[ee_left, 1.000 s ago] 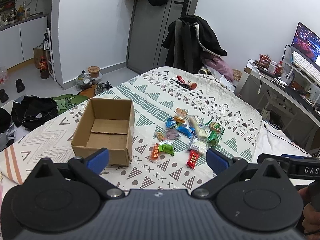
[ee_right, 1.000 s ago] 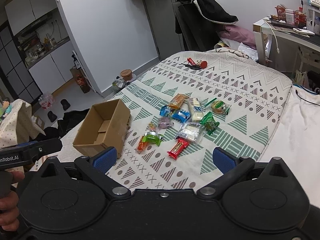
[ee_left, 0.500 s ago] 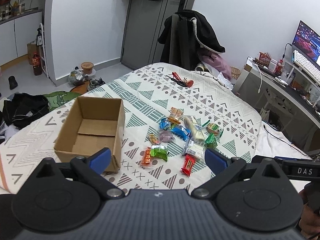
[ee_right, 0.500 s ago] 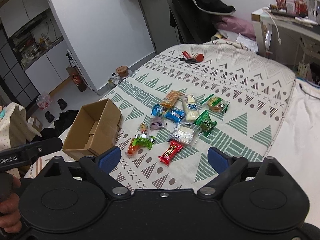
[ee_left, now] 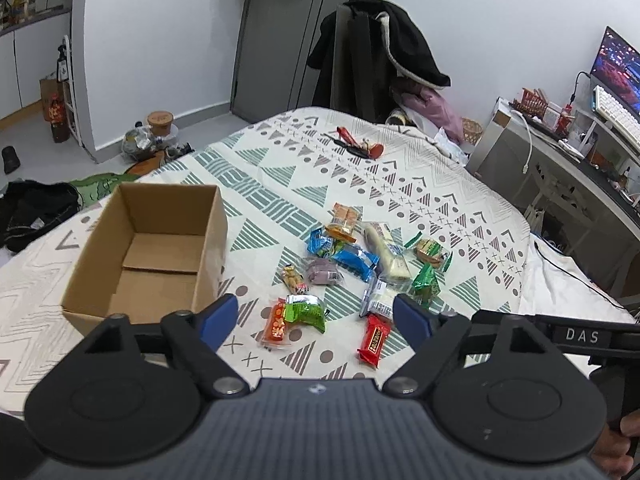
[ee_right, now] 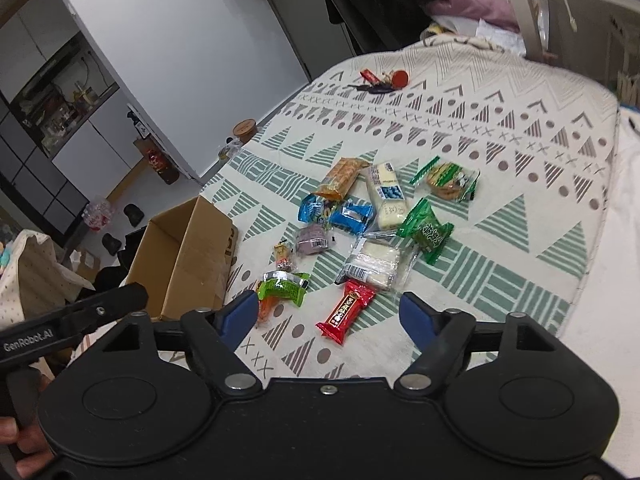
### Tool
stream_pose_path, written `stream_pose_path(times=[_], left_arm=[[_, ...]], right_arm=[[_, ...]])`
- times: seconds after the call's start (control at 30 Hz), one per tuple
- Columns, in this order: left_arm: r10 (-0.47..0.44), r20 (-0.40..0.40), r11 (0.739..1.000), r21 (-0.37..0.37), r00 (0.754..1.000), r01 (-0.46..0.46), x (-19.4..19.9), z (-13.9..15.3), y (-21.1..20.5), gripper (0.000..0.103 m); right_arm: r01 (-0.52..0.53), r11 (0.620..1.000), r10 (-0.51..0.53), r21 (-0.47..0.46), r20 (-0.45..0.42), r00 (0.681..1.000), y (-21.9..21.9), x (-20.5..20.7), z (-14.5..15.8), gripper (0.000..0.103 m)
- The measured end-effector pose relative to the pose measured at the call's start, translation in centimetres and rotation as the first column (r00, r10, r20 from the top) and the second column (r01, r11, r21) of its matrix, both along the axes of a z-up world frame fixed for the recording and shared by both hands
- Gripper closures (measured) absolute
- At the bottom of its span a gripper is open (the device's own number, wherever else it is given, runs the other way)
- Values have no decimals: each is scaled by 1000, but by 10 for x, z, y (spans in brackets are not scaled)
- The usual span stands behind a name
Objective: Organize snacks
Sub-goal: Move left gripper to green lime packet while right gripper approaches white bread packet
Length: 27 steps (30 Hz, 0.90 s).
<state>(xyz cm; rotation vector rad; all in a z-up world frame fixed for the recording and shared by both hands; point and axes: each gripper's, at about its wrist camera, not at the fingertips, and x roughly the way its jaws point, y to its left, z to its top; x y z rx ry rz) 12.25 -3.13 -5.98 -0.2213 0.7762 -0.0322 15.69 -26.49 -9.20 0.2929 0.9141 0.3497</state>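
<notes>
Left gripper (ee_left: 316, 316) hung over the near edge of the patterned bedspread (ee_left: 420, 184), blue-padded jaws spread but just narrowing, nothing between them; the orange packet (ee_left: 277, 323) and bright green packet (ee_left: 306, 312) lay just beyond. Right gripper (ee_right: 328, 316) likewise apart and just closing in, empty, with the red rectangular snack bar (ee_right: 346, 312) lying past its gap. Open brown cardboard box (ee_left: 152, 248) sat near left, nothing visible inside. Remaining wrapped snacks clustered mid-bed to the box's right: clear white-filled packet (ee_right: 374, 262), dark green packet (ee_right: 426, 232), blue packets (ee_right: 354, 216), long white packet (ee_right: 386, 196), orange cracker packet (ee_right: 340, 178). Far end: small red and black items (ee_right: 384, 80).
</notes>
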Motion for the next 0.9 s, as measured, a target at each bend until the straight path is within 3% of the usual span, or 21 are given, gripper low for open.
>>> stream_pose_path(times=[0.23,0.4,0.53,0.9], left_arm=[[-4,-60,999,-35,998,2,29,-26,0,42],[-12,-91,999,-42,996,8,49,-45,-6,43],[-25,-123,999,-45,992,19,66,-61,-12,49],[-38,-216,999,-44,976,29,109,-107,-20,50]], right_arm=[[12,1000,-11,17,-47,999,-4,24,-23,38],[14,999,-11,31,-96,995,-7,42,-40,46],[22,999,-17,35,-136,991,-7,56,-54,45],[30,1000,-30,-3,-203,979,0,100,-87,41]])
